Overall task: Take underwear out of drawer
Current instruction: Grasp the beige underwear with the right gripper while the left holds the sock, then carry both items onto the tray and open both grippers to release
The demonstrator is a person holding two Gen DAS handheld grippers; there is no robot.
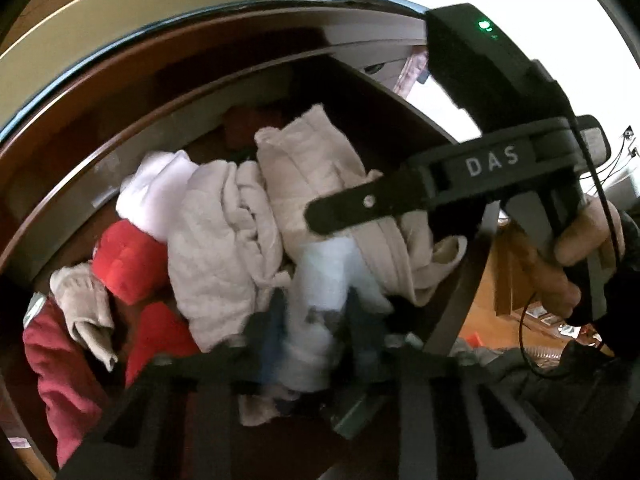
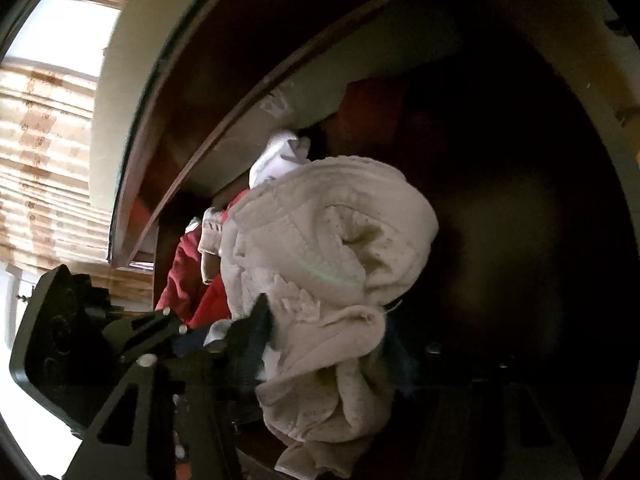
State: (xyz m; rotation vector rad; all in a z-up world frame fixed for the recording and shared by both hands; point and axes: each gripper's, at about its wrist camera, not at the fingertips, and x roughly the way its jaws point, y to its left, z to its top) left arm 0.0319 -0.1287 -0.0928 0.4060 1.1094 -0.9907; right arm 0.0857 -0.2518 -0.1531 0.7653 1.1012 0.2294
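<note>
In the left wrist view, an open wooden drawer (image 1: 100, 120) is seen packed with folded and crumpled clothes. A white piece of underwear (image 1: 320, 276) lies near the drawer's front edge and is pinched between the fingers of the left gripper (image 1: 316, 312), which are closed on it. Beige garments (image 1: 224, 232) are heaped behind it toward the drawer's back wall, and red garments (image 1: 128, 260) are gathered toward the left end of the drawer. The right gripper (image 1: 340, 210) is seen reaching over the beige heap, held by a hand (image 1: 580, 256) beyond the drawer's right side.

In the right wrist view, a crumpled beige piece of underwear (image 2: 332, 264) is gripped between the right gripper's (image 2: 320, 340) fingers, inside the drawer. Red clothing (image 2: 188, 280) is seen beside it on the left, and the drawer's right part is too dark to make out.
</note>
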